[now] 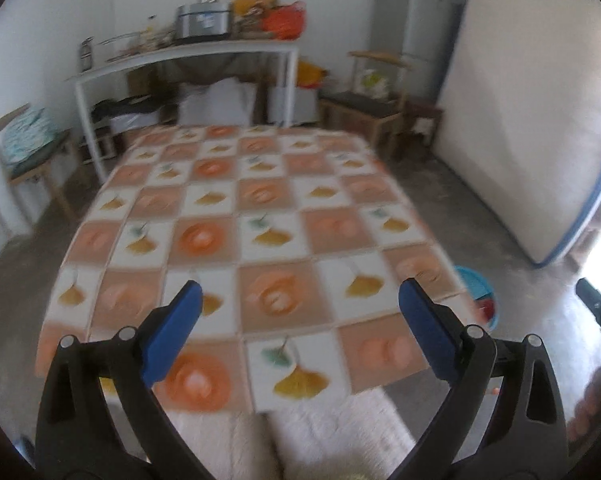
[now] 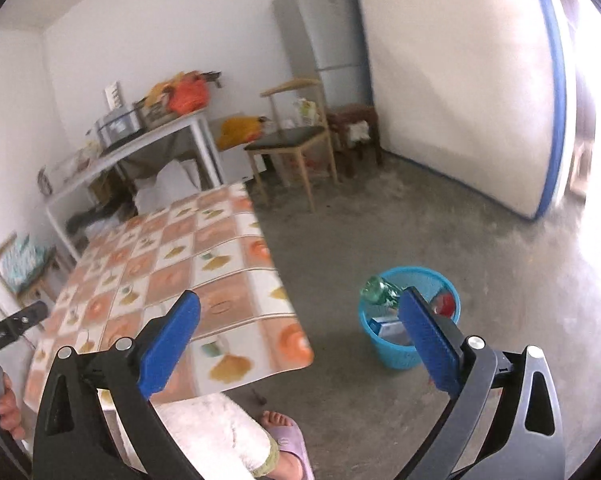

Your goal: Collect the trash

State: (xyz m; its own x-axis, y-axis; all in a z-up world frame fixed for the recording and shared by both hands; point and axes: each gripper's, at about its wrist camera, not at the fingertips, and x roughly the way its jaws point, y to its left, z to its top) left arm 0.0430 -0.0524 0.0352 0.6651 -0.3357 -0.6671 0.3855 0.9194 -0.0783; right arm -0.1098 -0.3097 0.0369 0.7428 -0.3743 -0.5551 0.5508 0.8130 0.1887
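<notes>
Both tools spread wide, nothing pinched: left tool (image 1: 300, 308) over patterned tabletop (image 1: 236, 208), right tool (image 2: 300, 316) aimed toward blue bin (image 2: 396, 354) on floor. Trash seen in bin: green bottle (image 2: 376, 290), cartons. No trash seen on tabletop; collection judged finished, or further litter to be sought.

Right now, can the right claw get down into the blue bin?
Probably yes. The right claw is open and empty, and the blue bin stands on bare floor beside the table, with nothing between them.

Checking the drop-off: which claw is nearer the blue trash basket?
Right. The right claw hangs open beside the basket; the left claw is over the table.
</notes>
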